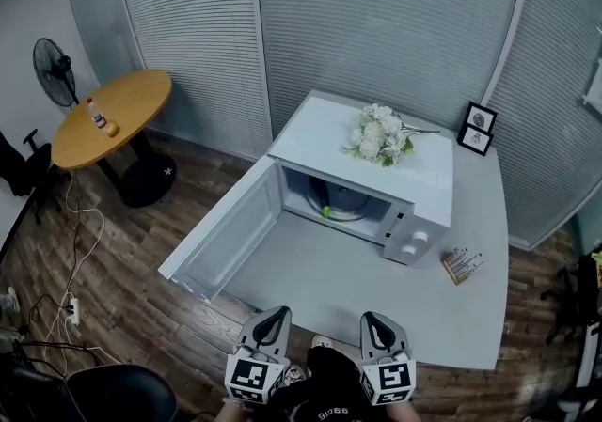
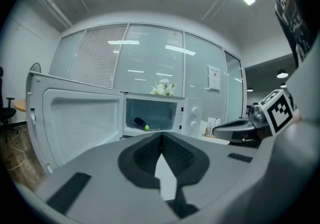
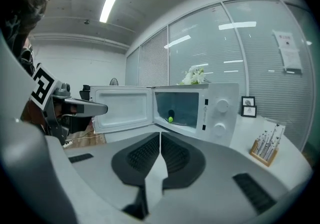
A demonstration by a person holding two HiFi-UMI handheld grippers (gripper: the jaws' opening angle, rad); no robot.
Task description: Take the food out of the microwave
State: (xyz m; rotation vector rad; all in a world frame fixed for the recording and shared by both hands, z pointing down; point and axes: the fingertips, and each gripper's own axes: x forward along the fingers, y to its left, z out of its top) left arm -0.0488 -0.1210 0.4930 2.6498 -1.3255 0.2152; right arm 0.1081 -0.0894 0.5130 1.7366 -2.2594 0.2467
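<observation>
Head view: 2 grippers sit at the bottom edge, left gripper [image 1: 274,314] and right gripper [image 1: 373,319], both short of the white table [image 1: 470,223] and well apart from the microwave [image 1: 315,133]. Each gripper view shows its own jaws pressed together with nothing between them; both grippers are empty. The microwave door [image 1: 230,227] hangs fully open to the left. 1 item of food [image 1: 326,211], dark with a green tip, lies inside the cavity near its front edge. The gripper views show its dark body more plainly than the head view does. Only the head view shows the round wooden table [image 1: 113,115], carrying 1 bottle [image 1: 96,114] and 1 orange fruit [image 1: 113,129], with 1 fan [image 1: 55,72] behind it. Counted on the white table: 1 microwave, 2 framed pictures [image 1: 481,117], 1 small wooden holder [image 1: 462,265] to the right of the microwave. 1 bunch of white flowers [image 1: 379,135] rests on the microwave top.
</observation>
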